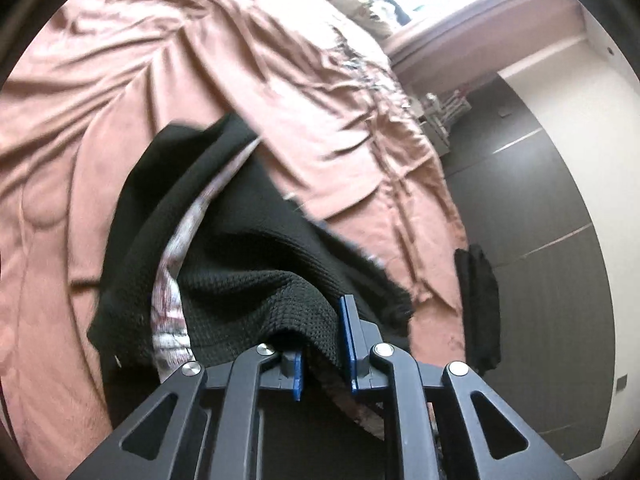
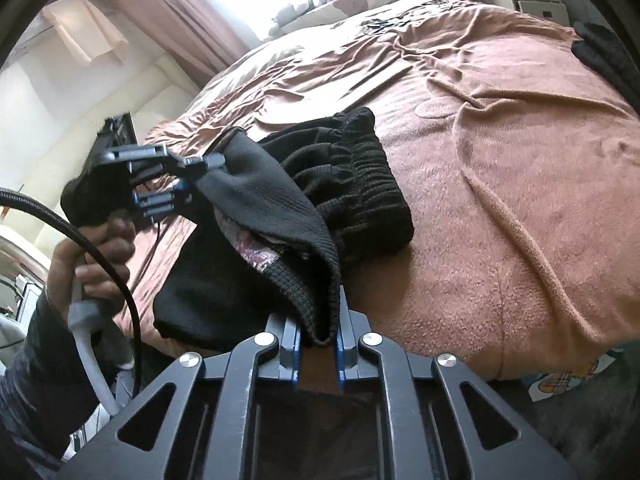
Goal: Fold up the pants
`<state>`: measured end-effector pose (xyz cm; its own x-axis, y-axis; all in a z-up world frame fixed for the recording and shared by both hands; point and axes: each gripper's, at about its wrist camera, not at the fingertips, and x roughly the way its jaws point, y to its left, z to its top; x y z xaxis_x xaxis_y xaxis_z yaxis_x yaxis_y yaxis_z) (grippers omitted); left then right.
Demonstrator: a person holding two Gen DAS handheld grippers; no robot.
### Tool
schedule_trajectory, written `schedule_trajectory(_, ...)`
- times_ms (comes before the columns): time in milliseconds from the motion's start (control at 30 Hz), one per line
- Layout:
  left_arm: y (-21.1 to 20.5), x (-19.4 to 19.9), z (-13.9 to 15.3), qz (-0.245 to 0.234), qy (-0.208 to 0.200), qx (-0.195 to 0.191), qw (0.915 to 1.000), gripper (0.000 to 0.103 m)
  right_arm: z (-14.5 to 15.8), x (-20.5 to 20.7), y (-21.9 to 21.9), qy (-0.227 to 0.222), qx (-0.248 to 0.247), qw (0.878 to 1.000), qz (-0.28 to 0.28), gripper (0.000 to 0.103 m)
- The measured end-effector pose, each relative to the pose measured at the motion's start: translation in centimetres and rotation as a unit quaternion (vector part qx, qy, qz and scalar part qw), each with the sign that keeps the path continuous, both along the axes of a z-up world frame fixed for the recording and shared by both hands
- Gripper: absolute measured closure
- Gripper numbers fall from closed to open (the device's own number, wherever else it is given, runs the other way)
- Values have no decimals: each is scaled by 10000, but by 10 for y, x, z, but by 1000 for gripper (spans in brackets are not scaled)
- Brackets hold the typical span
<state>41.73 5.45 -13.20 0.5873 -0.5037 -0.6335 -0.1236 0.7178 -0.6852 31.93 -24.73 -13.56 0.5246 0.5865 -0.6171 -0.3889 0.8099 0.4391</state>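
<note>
black knit pants [image 2: 352, 184] lie bunched on a bed's pink-brown blanket [image 2: 520, 168], lifted at two spots: the left gripper [image 1: 326, 344] is closed on a fabric fold, and the right gripper [image 2: 319, 336] is clamped on the ribbed hem.

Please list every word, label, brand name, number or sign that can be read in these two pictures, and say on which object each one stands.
None can be read in either view.
The black pants show no readable tag; the pale patterned lining carries a blurred print, not letters.
The dark pattern on the brown bedspread near the far end is too blurred to tell.
The left gripper and the right gripper show no markings.
</note>
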Motion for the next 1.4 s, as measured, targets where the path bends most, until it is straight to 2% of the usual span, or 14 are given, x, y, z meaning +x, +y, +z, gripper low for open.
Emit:
schedule_trajectory(300,-36,49,25,-478,-98,311,9983,86,-2,4,-4,-52,82,9999,79,96)
schedule_trajectory(467,-62,77,30,-710,12,483,9963,85,-2,6,-5,-36,138,9999,80,96)
schedule_trajectory(533,-72,89,30,-819,115,621,9946,79,-2,7,-5,-34,160,9998,73,96)
schedule_trajectory(600,-79,95,28,-907,157,633,9937,61,-2,10,-7,-19,213,9998,56,96)
schedule_trajectory(633,-82,98,27,-974,179,639,9930,57,-2,11,-8,-3,247,9997,44,96)
schedule_trajectory(700,-88,103,26,-1138,216,638,9912,36,-3,13,-11,70,361,9993,17,96)
schedule_trajectory(900,-99,97,31,-1477,247,748,9859,15,-8,19,-15,207,441,9988,-97,96)
schedule_trajectory(1133,-87,70,37,-1726,385,688,9818,11,-8,19,-14,246,442,9986,-141,96)
schedule_trajectory(1267,-71,55,50,-1678,289,729,9827,9,-7,19,-13,233,444,9986,-163,96)
schedule_trajectory(1400,-53,45,56,-1490,221,1119,9822,8,-6,17,-13,220,435,9987,-170,96)
